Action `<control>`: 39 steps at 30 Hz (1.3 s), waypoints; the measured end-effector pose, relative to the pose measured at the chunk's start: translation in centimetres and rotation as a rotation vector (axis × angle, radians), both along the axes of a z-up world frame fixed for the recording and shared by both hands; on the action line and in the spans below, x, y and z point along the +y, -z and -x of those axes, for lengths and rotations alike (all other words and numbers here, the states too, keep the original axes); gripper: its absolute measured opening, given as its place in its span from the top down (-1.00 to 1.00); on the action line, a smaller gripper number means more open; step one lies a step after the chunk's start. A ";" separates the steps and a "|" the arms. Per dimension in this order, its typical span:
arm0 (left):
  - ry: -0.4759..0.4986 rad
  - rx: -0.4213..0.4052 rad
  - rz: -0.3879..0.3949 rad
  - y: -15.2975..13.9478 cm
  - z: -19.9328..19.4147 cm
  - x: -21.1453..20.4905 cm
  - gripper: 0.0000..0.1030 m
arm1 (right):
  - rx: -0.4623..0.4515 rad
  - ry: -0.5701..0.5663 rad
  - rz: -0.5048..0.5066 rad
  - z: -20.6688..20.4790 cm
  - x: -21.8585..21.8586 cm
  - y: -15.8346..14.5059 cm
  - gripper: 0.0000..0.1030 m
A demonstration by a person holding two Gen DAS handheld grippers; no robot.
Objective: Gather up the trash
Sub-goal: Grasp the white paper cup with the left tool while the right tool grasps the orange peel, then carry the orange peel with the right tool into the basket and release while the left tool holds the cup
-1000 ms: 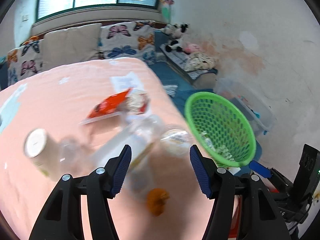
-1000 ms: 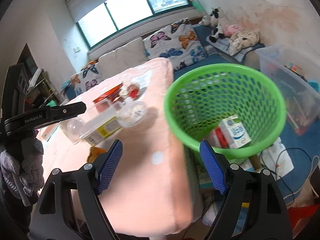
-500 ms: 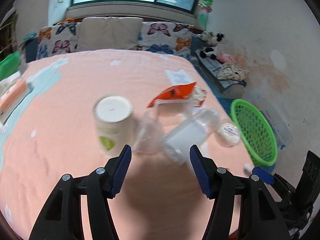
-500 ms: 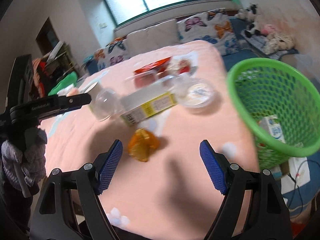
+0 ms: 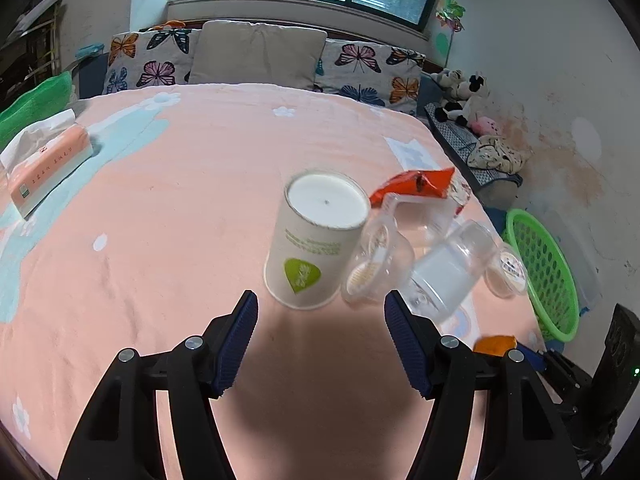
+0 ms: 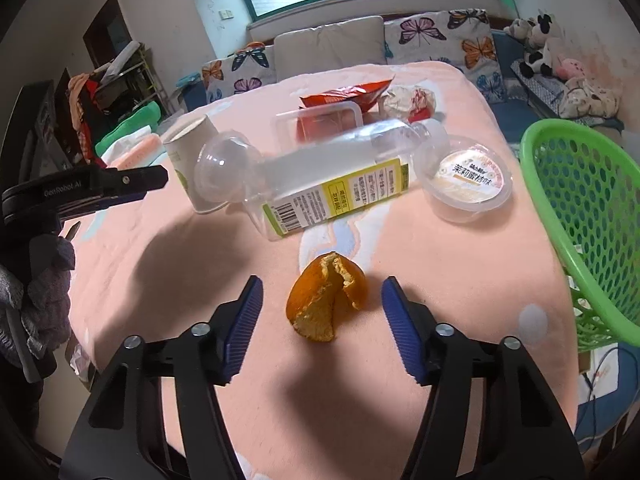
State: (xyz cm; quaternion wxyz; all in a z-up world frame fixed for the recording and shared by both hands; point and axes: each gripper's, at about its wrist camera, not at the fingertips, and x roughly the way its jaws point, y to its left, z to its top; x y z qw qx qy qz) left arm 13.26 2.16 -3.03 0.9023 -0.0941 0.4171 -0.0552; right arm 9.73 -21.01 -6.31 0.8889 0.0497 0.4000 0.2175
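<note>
Currently we hold both grippers above the table (image 5: 168,200), which is covered with a pink cloth. Our left gripper (image 5: 320,340) has its jaws spread wide and holds nothing; it hovers just near of the paper cup (image 5: 316,240), which stands inverted and slightly tilted. Our right gripper (image 6: 322,320) is likewise spread and empty, with the orange peel (image 6: 326,300) lying on the cloth between its two blue pads, apart from both.

Trash on the table:
- Paper cup: far left of the cluster, white with a green leaf mark.
- Dome lid (image 6: 222,172): clear, resting against the cup and the bottle.
- Bottle (image 6: 332,184): clear plastic, lying on its side, label facing up, cap end to the far right.
- Jelly cup (image 6: 470,180): sealed, just right of the bottle, near the table's right edge.
- Clear box (image 6: 320,120): beyond the bottle, touching it.
- Red wrapper (image 6: 348,94): behind the box.
- Crumpled paper (image 6: 408,100): right of the wrapper.

We see the green basket (image 6: 580,208) off the right edge of the table, below table level. A tissue pack (image 5: 48,168) lies at the far left of the table, well apart from the trash.
</note>
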 end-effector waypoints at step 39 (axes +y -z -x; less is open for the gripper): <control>0.040 -0.128 -0.032 -2.4 -2.8 0.8 -0.08 | -0.029 -0.016 -0.041 1.2 0.3 -1.9 0.39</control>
